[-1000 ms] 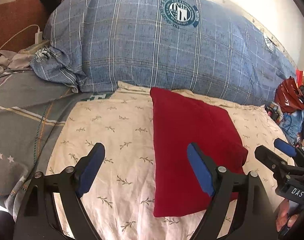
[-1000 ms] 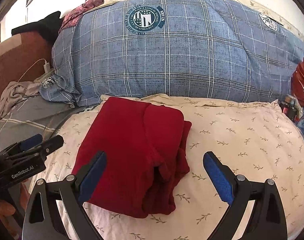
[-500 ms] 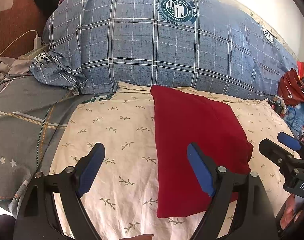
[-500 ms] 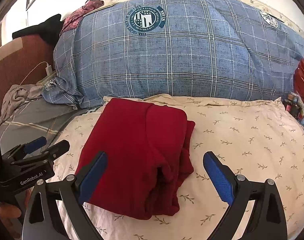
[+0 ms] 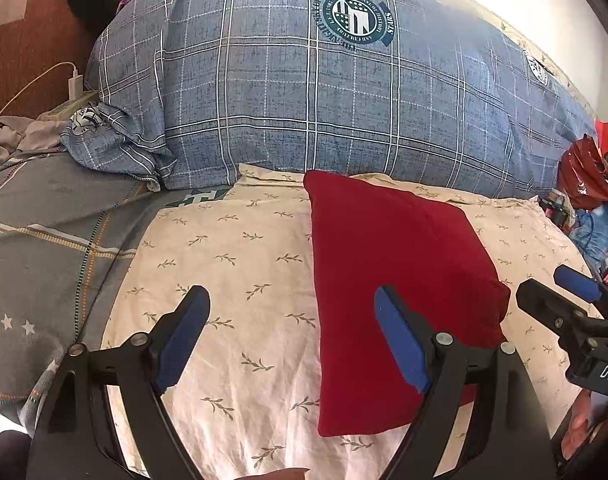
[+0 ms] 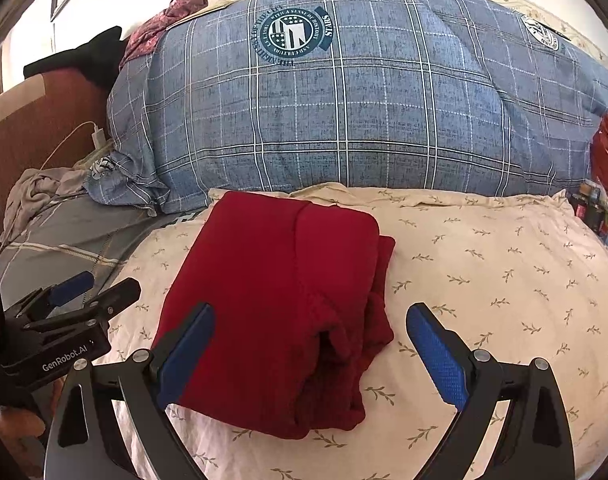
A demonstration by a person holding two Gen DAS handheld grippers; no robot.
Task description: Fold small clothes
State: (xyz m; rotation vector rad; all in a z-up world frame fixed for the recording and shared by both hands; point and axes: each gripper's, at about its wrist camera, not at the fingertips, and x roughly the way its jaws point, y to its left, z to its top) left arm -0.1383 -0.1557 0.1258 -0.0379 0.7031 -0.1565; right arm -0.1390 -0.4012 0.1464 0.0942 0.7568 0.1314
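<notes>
**Red garment lies folded as both grippers hover open**

My left gripper (image 5: 291, 328) holds its blue pads (image 5: 181, 344) wide apart, gripping nothing, above the cream leaf-print pillow (image 5: 231, 280). My right gripper (image 6: 310, 344) is spread just as wide, also empty, its left finger over the near edge of the folded red garment (image 6: 279, 300). The garment lies on the pillow's middle as a thick rectangle, its layered edges bunched on the right side. Behind the pillow rises a blue plaid bolster (image 6: 364, 120) bearing a round crest; a grey striped sheet (image 5: 43, 248) spreads to the left.
</notes>
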